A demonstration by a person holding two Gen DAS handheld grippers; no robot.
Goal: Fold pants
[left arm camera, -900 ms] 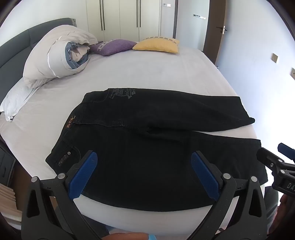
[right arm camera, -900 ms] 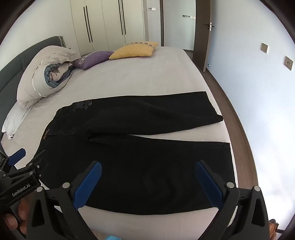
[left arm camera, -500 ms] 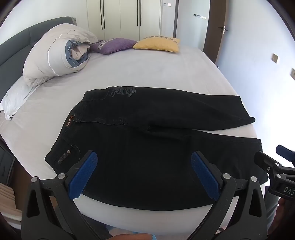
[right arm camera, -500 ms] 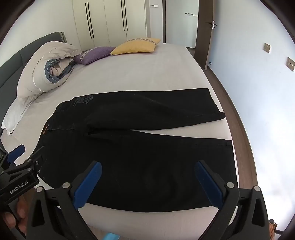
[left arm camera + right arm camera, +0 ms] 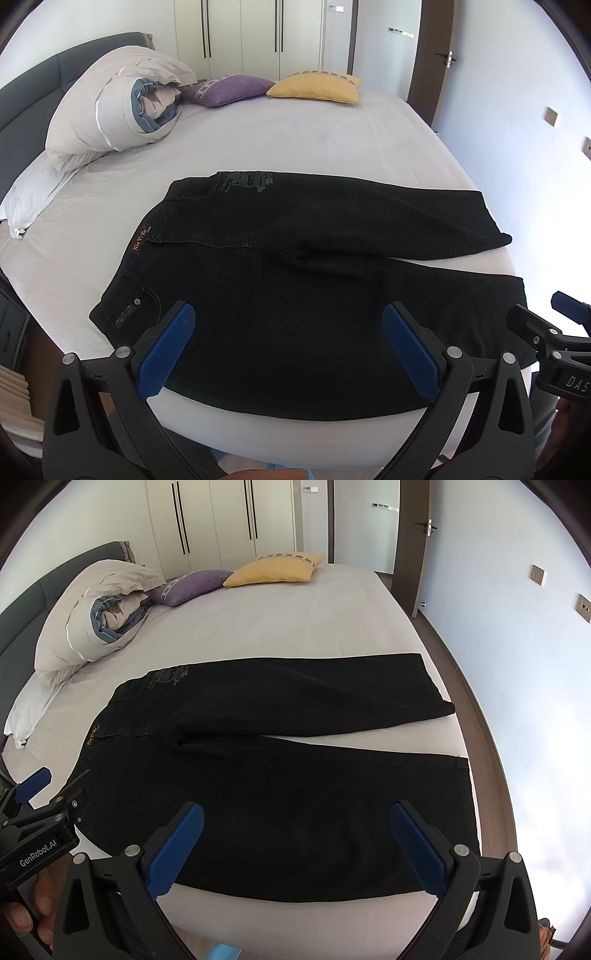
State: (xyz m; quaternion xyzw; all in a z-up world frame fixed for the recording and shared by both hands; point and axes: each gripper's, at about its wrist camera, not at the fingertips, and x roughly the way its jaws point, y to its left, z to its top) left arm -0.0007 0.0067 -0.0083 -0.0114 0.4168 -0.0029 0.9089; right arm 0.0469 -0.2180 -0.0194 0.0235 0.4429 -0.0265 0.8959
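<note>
Pants (image 5: 295, 295) lay flat on the bed (image 5: 295, 140), unmoved since the earlier frames (no fold begun). Left gripper (image 5: 288, 347) and right gripper (image 5: 295, 845) stayed wide open, empty, hovering over the near leg.

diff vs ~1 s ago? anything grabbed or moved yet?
Nothing grabbed or let go. The left gripper and right gripper hang open above the near leg of the black pants, touching nothing; the views have only drifted slightly. The pants lie spread flat as before, legs apart, and the purple cushion and yellow cushion have not moved.
</note>
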